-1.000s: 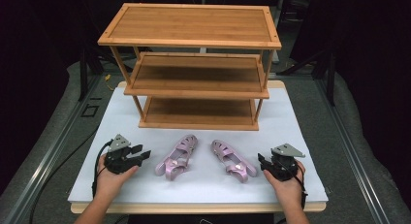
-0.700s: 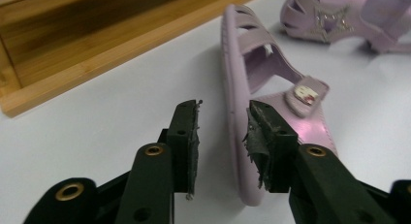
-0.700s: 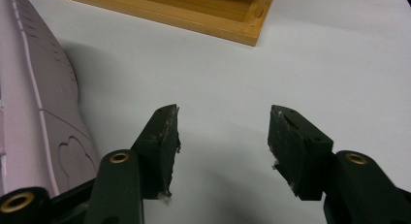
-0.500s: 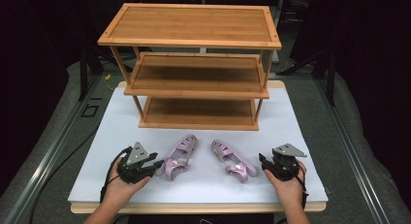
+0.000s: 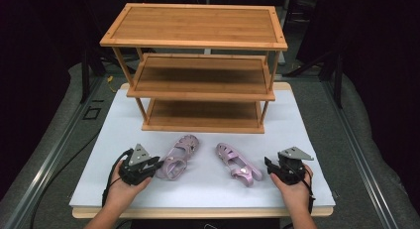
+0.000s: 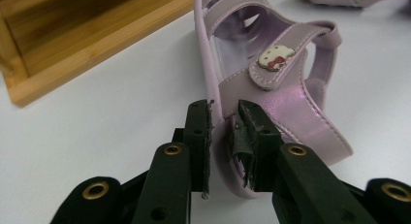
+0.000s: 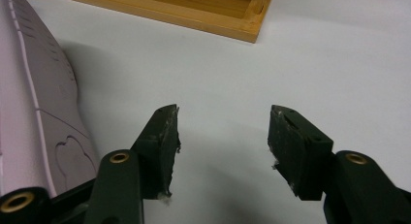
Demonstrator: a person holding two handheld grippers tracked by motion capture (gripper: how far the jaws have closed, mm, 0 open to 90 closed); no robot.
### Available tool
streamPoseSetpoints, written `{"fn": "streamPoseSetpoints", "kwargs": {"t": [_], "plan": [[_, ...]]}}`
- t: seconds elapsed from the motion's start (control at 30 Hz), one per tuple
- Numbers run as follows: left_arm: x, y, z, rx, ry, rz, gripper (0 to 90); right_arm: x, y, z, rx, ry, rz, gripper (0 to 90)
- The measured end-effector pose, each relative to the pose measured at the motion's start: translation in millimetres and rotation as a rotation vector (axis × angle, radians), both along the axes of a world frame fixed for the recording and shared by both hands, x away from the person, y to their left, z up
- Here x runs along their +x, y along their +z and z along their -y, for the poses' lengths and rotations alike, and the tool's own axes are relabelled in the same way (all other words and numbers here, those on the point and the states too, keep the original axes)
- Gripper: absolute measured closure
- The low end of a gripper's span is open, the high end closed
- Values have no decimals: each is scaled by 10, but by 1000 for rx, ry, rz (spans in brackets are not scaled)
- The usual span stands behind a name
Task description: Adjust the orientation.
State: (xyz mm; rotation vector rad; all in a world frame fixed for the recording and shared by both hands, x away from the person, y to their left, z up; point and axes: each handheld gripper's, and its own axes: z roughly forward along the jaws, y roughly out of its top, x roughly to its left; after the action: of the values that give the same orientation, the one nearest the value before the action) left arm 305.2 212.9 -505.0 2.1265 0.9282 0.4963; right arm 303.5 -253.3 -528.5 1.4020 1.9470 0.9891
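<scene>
At the lower left of the high view, the left gripper sits against the heel end of a small lilac child's sandal with glossy synthetic straps, which lies on the white table top just in front of the three-tier bamboo shoe rack. In the left gripper view its jaws have just been closing around the sandal's heel cup: the thin back wall stands between the two pads, the left pad close against its outer face, the right pad inside the heel, and they look to be at or near contact, though a firm squeeze cannot be confirmed. The sandal looks light and fairly flexible; the heel wall and straps would likely fold under pressure, while the moulded sole should stay stiffer. The shiny surface may be somewhat slippery, so a hold low on the heel wall, close to the sole, seems safer than on the buckled strap with its small cat-face badge. Held by the heel alone, the toe will probably droop. The matching second lilac sandal lies to the right of centre, apart from the first. The right gripper rests at the lower right just beside that sandal's heel, jaws spread wide with nothing but bare table between them in the right gripper view.
</scene>
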Motion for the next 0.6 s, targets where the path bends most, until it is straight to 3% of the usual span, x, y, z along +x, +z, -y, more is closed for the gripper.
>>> {"fn": "streamPoseSetpoints", "kwargs": {"t": [0.1, 0.23, 0.3, 0.4, 0.53, 0.6], "plan": [[66, -42, -68, -5, 19, -15, 742, 2, -3, -2, 3, 0, -4, 442], [197, -126, -184, -35, 47, -67, 731, 8, -9, 3, 8, 1, -10, 444], [260, -165, -238, 6, 85, -68, 737, 9, -12, 4, 15, -2, -15, 444], [316, -198, -316, -41, 93, -121, 685, 9, -13, 10, 18, 2, -13, 446], [318, -131, -346, -43, 109, -117, 637, 4, -6, 22, 23, -8, -11, 446], [311, -37, -367, -39, 112, -97, 612, 2, -6, 30, 26, -14, -11, 445]]}}
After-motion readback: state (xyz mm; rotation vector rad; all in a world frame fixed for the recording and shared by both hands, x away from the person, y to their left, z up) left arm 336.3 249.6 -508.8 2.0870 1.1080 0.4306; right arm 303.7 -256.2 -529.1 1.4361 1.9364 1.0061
